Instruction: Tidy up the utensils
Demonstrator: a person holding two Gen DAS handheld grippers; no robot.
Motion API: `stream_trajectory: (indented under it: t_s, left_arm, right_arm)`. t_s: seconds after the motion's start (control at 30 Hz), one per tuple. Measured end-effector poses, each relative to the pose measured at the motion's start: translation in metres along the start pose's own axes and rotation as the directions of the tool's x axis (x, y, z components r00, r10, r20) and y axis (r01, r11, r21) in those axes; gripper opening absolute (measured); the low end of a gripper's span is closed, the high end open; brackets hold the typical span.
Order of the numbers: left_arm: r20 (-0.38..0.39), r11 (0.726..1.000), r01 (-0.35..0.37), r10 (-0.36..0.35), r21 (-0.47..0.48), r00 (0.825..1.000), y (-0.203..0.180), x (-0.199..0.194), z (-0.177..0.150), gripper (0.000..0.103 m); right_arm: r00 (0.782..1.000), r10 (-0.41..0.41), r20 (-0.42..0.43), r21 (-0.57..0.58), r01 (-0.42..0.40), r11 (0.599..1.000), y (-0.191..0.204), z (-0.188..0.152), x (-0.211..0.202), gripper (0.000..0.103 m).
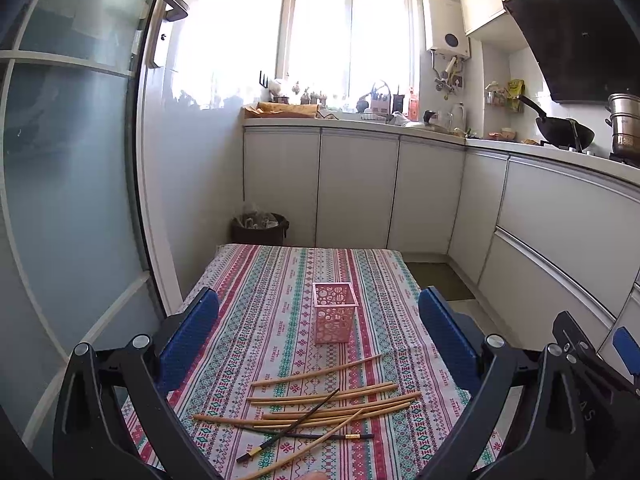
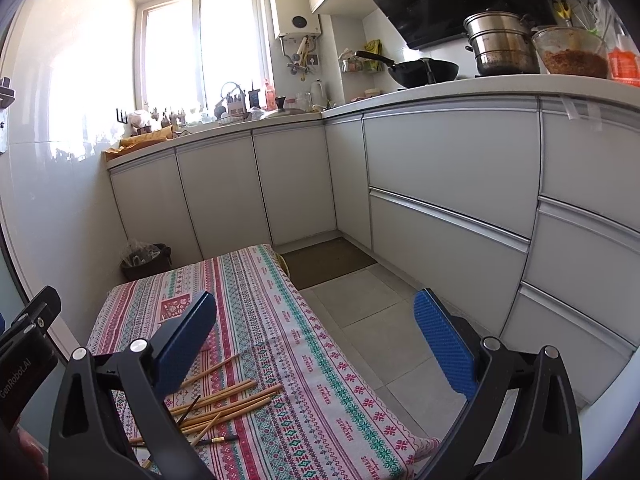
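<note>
Nearest the cameras, the left gripper point(image 1: 319, 326) hangs above the near part of the tabletop point(image 1: 248, 280) with its blue pads spread wide and nothing between them. The right gripper point(image 2: 315, 340) is likewise wide open and empty, held over the tabletop's right edge, with one pad above the cloth and the other out over the tiled floor point(image 2: 360, 308).

Taking the pink holder point(image 1: 334, 313) as the landmark: the chopsticks point(image 1: 332, 404) lie loose in a scattered, overlapping pile on the striped cloth just on the near side of it, not inside it. Most are pale bamboo; two dark chopsticks point(image 1: 288, 428) with gold bands cross among them at the near edge of the pile. The holder stands upright near the middle of the tabletop.

Beyond the holder, off the far left corner of the tabletop, a dark waste bin point(image 1: 259, 229) sits on the floor against white cabinets point(image 1: 356, 184).
</note>
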State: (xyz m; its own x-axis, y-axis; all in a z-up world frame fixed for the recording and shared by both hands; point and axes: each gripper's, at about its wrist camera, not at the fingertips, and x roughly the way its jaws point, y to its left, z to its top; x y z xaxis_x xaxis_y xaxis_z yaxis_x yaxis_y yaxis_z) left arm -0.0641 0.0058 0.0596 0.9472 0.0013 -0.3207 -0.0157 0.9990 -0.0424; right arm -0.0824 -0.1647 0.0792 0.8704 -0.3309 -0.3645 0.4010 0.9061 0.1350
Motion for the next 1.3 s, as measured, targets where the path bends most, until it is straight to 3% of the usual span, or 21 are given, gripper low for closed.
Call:
stream_trajectory:
  t_s: [0.83,0.97,1.03,1.1,1.2,1.3]
  left_arm:
    - [-0.014,1.000,0.000,0.001,0.016,1.000,-0.001,0.005,0.000,0.096]
    - [-0.035,0.999,-0.004,0.005,0.039,0.999,-0.003,0.012,-0.004,0.096]
    - [-0.098,0.997,0.011,-0.003,0.078,0.995,-0.004,0.029,-0.009,0.096]
    - [-0.216,0.990,0.092,-0.067,0.109,0.974,-0.005,0.053,-0.017,0.096]
    - [-0.400,0.968,0.194,-0.116,0.159,0.909,-0.008,0.091,-0.037,0.096]
    - [-0.509,0.936,0.276,-0.133,0.217,0.850,-0.014,0.120,-0.061,0.096]
  right_arm:
    - [1.000,0.000,-0.018,0.001,0.000,1.000,0.000,0.001,0.001,0.096]
    - [1.000,0.000,-0.030,0.002,0.000,1.000,0.000,0.000,0.006,0.096]
    - [0.998,0.008,-0.059,0.020,-0.007,1.000,-0.004,0.000,0.015,0.096]
    - [0.992,0.033,-0.120,0.060,-0.026,0.998,-0.011,-0.001,0.031,0.096]
    - [0.960,0.110,-0.258,0.138,-0.076,0.987,-0.023,-0.007,0.064,0.096]
    - [0.913,0.162,-0.374,0.180,-0.100,0.979,-0.029,-0.021,0.098,0.096]
